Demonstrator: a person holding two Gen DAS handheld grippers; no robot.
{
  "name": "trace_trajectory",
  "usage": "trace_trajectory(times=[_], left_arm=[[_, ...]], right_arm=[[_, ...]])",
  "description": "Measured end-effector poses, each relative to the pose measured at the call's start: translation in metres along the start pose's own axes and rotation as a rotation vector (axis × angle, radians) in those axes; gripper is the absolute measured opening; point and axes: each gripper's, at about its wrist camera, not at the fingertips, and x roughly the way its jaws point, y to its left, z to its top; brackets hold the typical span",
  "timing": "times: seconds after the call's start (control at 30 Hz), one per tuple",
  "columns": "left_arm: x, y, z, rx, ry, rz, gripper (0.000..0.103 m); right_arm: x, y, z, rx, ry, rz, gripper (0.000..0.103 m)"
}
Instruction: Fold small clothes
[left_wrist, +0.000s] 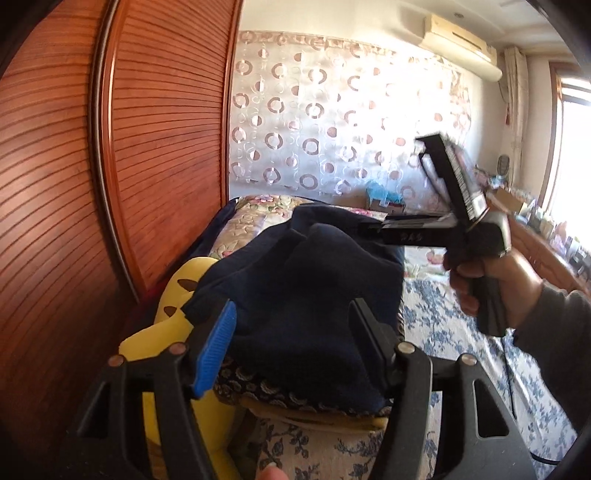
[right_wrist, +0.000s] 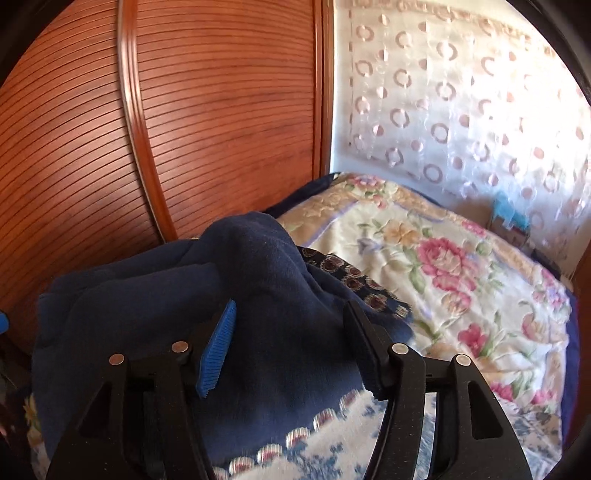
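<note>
Cloth: a dark blue cloth (left_wrist: 314, 295) sits in a soft lump on top of a small pile on the bed (right_wrist: 461, 280).
Under it: a patterned cloth (left_wrist: 258, 387) and a yellow thing (left_wrist: 166, 325) poke out below.
Left claw (left_wrist: 291, 332): its jaws stand apart and hold nothing. The blue cloth lies right in front of it, between the two tips but not pinched.
Right claw (right_wrist: 288, 336): also let go, with nothing held. The cloth lies in front and spreads off to its left.
Right hand (left_wrist: 480, 273): seen from the left camera, it is past the cloth's far right end.
Which way it lies: the lump runs across, from left to right.
Nearer claw: I think both are close, one at each end.
</note>
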Motion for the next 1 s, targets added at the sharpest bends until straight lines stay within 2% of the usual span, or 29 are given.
trace_trajectory(times=[0.23, 0.5, 0.6, 0.73, 1.0], left_arm=[[-0.028, -0.041, -0.007, 0.063, -0.01, -0.041, 0.063], [-0.066, -0.088, -0.018, 0.091, -0.027, -0.099, 0.063], [-0.078, -0.106, -0.021, 0.103, -0.038, -0.115, 0.063], [-0.095, -0.131, -0.026, 0.12, -0.049, -0.142, 0.063], [-0.123, -0.167, -0.022, 0.15, -0.075, -0.162, 0.063]], right_arm=[[-0.097, -0.001, -0.036, 0.063, -0.087, -0.01, 0.061], [-0.21, -0.003, -0.107, 0.148, -0.139, -0.107, 0.065], [-0.249, -0.003, -0.133, 0.169, -0.162, -0.156, 0.073], [-0.294, -0.006, -0.161, 0.2, -0.18, -0.22, 0.078], [-0.37, -0.007, -0.199, 0.25, -0.235, -0.329, 0.081]])
